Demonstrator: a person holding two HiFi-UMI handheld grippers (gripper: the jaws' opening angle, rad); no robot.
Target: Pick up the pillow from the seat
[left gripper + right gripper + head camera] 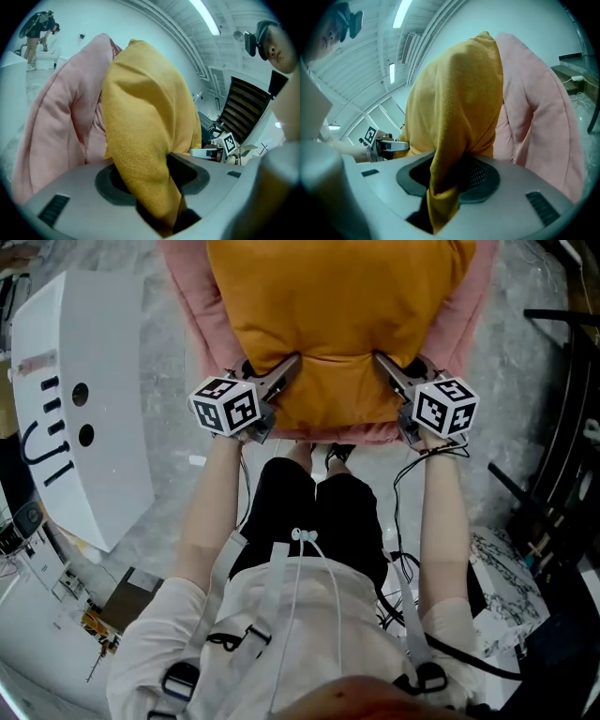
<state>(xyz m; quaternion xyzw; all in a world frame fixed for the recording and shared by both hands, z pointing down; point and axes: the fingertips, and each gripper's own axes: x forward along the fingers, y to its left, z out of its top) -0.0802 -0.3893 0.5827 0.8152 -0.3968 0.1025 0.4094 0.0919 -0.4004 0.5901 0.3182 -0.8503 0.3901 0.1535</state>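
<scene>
Fingers [279, 376] of left gripper [292, 362] and right gripper [382, 360] clamp fuzzy mustard pillow [337, 315] corners; puffy pink seat [192, 306] beneath.

The pillow [337, 324] and the seat [192, 296] are being looked down on steeply from high up by the head view. The pillow is being viewed from very near by both gripper views, from the left gripper [281, 371] and from the right gripper [389, 371], each facing far and inward. Pillow and seat are being shared by all three views.
</scene>
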